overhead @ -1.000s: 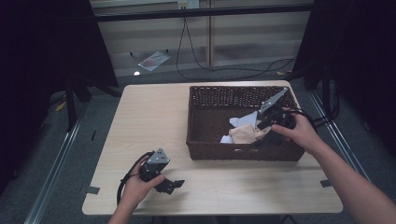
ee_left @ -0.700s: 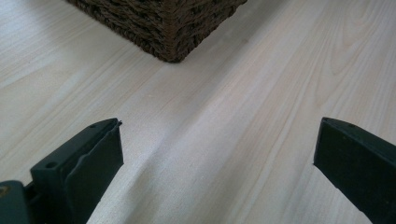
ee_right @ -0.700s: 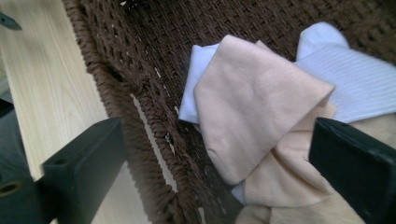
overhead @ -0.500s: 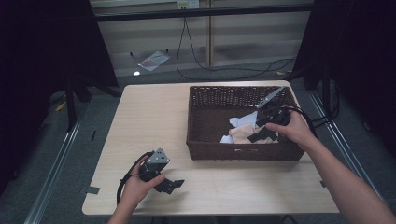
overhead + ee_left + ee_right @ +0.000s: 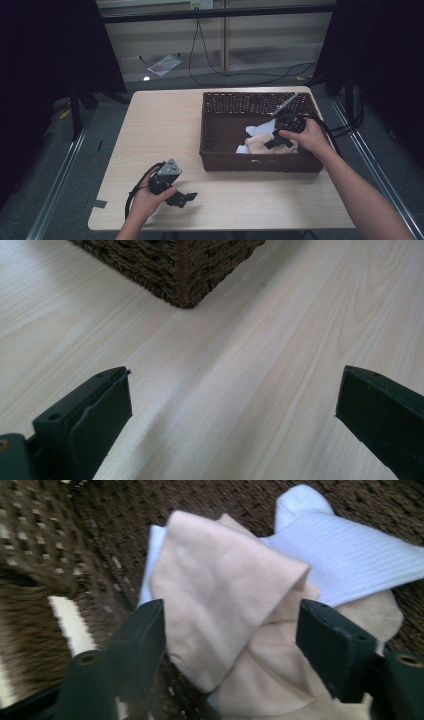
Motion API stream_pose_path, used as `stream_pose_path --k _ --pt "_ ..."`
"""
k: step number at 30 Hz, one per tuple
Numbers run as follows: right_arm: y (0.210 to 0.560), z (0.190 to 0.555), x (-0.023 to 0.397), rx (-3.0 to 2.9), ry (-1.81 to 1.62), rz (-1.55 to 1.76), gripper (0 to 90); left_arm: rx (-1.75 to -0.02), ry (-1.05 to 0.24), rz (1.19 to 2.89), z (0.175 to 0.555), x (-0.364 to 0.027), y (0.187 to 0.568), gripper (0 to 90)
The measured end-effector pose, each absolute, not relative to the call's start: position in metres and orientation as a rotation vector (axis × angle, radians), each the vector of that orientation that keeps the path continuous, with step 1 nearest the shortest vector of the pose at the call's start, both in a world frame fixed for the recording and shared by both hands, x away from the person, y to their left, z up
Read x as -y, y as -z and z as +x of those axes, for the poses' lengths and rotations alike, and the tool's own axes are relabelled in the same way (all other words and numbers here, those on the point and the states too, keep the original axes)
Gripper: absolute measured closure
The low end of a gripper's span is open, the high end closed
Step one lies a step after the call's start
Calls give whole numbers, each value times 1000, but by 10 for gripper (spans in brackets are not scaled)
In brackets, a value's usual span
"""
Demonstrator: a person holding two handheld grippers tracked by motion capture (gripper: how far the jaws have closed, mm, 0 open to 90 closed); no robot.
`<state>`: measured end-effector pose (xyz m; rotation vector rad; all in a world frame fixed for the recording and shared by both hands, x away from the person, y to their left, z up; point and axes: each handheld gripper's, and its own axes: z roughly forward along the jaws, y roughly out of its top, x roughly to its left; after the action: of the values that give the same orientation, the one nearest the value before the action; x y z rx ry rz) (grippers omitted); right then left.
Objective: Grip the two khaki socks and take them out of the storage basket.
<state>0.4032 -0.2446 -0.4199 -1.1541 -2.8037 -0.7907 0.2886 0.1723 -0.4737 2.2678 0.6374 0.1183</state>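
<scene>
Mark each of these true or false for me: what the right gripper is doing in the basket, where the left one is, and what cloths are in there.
1. The right gripper has its jaws on either side of the folded beige cloth. True; they have just been closing.
2. The dark brown woven wicker basket holds only beige cloth. False: a white ribbed cloth lies there too.
3. The left gripper is open over the bare pale wooden table. True.
4. The left gripper is inside the basket. False: it is on the table outside it, near a basket corner.
5. The basket lies tipped on its side. False: it sits upright.
</scene>
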Motion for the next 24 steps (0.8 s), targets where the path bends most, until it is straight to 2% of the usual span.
stream_pose_path --k 3,6,8,9,10,17,24 --pt "426 406 243 2821 760 -1140 385 -636 -124 2267 289 -173 473 12" --pt "431 407 241 2822 736 -1128 584 -636 -123 2268 289 -173 473 12" --pt "431 406 241 2832 722 -1111 779 -635 -123 2267 289 -173 473 11" --pt "431 406 241 2832 722 -1111 779 -636 -125 2270 289 -173 473 11" --pt "430 405 242 2836 735 -1114 871 -635 -123 2266 289 -173 473 12" --pt "417 402 245 2823 754 -1089 896 -633 -122 2264 289 -173 473 12" --pt "381 396 252 2839 793 -1070 897 -634 -124 2269 289 -173 473 12"
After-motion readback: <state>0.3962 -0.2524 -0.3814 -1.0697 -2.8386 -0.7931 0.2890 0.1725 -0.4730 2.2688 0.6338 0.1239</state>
